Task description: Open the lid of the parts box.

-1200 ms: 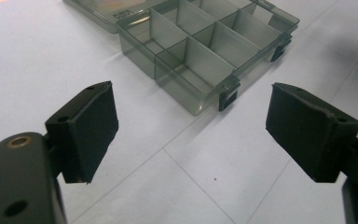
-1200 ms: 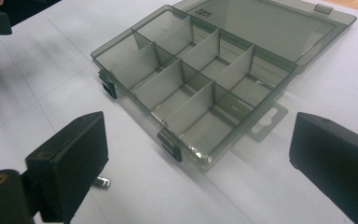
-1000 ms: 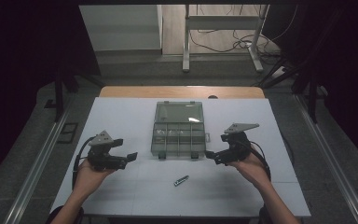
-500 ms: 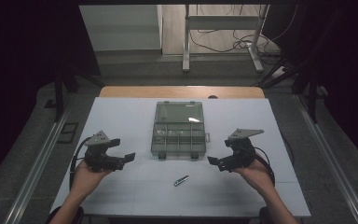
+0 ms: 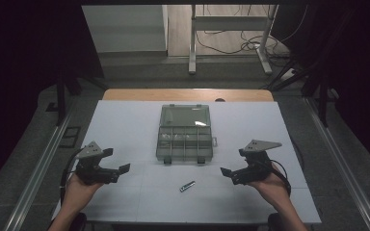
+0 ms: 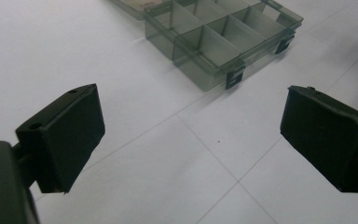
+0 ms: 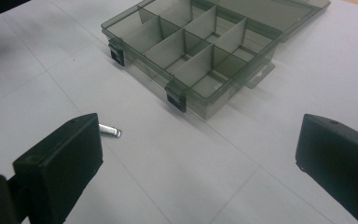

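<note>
A smoky clear compartment box (image 5: 184, 137) lies open at the table's middle, its lid folded back. A small silver metal piece (image 5: 187, 186) rests on the white table in front of it. My left gripper (image 5: 116, 161) hovers at the near left, pointing right; its jaws have just been opening and nothing is between them. In the left gripper view the gripper (image 6: 191, 135) stands wide, with the box (image 6: 223, 42) beyond. My right gripper (image 5: 234, 163) at the near right is open too. The right gripper view has the gripper (image 7: 200, 154) empty, the metal piece (image 7: 110, 131) by its left jaw and the box (image 7: 205, 51) ahead.
The white table (image 5: 125, 120) has a wooden strip along its far edge. Metal rails run along both sides. Beyond the table stand a desk frame (image 5: 231, 29) and cables on the floor.
Both hands have drawn back toward the near edge and slightly outward, away from the box. The box and the metal piece have not moved.
</note>
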Demonstrator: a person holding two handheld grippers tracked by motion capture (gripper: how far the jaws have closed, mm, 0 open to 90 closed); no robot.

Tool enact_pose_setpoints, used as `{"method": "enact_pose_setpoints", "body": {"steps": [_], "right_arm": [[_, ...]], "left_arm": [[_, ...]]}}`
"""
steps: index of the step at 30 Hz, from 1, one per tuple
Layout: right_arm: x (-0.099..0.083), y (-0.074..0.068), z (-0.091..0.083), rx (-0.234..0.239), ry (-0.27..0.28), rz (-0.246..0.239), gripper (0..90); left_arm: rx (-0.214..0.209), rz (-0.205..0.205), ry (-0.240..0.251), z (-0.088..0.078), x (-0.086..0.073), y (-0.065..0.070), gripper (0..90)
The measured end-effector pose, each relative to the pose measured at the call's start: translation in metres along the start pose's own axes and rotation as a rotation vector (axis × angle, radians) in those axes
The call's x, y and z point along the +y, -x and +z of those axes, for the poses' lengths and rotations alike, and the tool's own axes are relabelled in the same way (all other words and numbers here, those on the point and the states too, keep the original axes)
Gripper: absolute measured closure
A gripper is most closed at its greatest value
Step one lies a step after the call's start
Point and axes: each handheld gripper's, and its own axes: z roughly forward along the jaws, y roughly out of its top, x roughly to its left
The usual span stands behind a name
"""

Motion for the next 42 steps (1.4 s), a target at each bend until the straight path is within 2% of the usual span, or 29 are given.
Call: {"method": "enact_pose_setpoints", "body": {"steps": [4, 12, 19, 27, 35, 40, 42], "right_arm": [[-0.005, -0.001, -0.008, -0.01, 0.021, -0.002, 0.4], [-0.016, -0.004, -0.017, -0.015, 0.024, 0.016, 0.0], [-0.026, -0.007, -0.024, -0.048, 0.021, 0.005, 0.0], [-0.037, -0.009, -0.03, -0.052, 0.029, 0.031, 0.0], [-0.045, -0.012, -0.033, -0.064, 0.024, 0.041, 0.0], [-0.05, -0.012, -0.032, -0.071, 0.02, 0.049, 0.0], [-0.051, -0.012, -0.034, -0.083, 0.041, 0.06, 0.0]], "left_arm": [[0.024, 0.008, 0.006, -0.006, -0.006, 0.0, 4.8], [0.061, 0.009, 0.016, -0.016, -0.017, 0.002, 1.6], [0.081, -0.001, 0.024, -0.023, -0.025, 0.001, 0.5], [0.1, 0.001, 0.022, -0.031, -0.035, 0.004, 0.3], [0.127, -0.004, 0.043, -0.04, -0.044, 0.006, 0.0], [0.131, 0.0, 0.023, -0.038, -0.043, 0.006, 0.1], [0.132, 0.008, 0.016, -0.037, -0.043, 0.007, 0.3]]}}
